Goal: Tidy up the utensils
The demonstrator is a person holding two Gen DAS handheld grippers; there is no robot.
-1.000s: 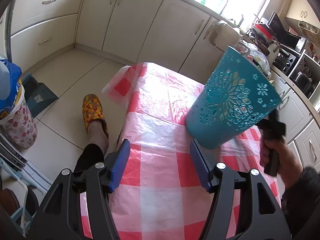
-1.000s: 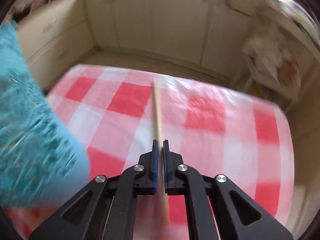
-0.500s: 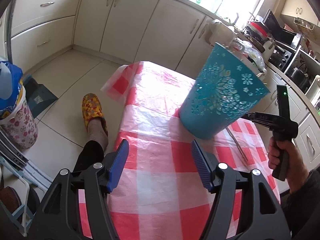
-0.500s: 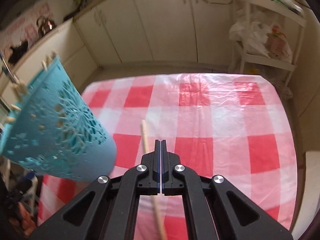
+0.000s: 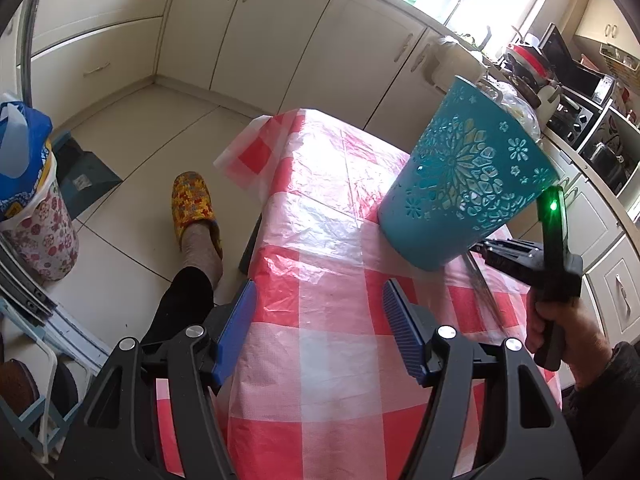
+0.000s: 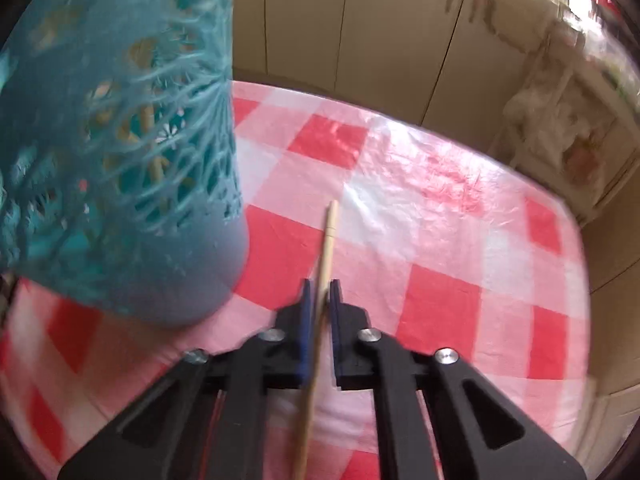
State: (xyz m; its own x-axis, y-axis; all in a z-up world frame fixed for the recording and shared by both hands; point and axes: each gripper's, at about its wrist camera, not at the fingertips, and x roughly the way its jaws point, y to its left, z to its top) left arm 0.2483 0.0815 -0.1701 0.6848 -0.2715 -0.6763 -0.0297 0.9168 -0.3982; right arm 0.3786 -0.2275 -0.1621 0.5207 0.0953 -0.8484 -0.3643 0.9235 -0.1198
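Wooden chopstick [image 6: 329,236] clamped in our right fingers [image 6: 306,312], left gripper [image 5: 320,320] spread empty; next we lift its tip over the teal holder [image 5: 460,184] rim.

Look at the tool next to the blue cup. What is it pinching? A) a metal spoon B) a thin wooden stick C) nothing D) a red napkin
B: the right tool is closed on a thin wooden stick, whose tip pokes out past its fingers, right beside the blue cup.
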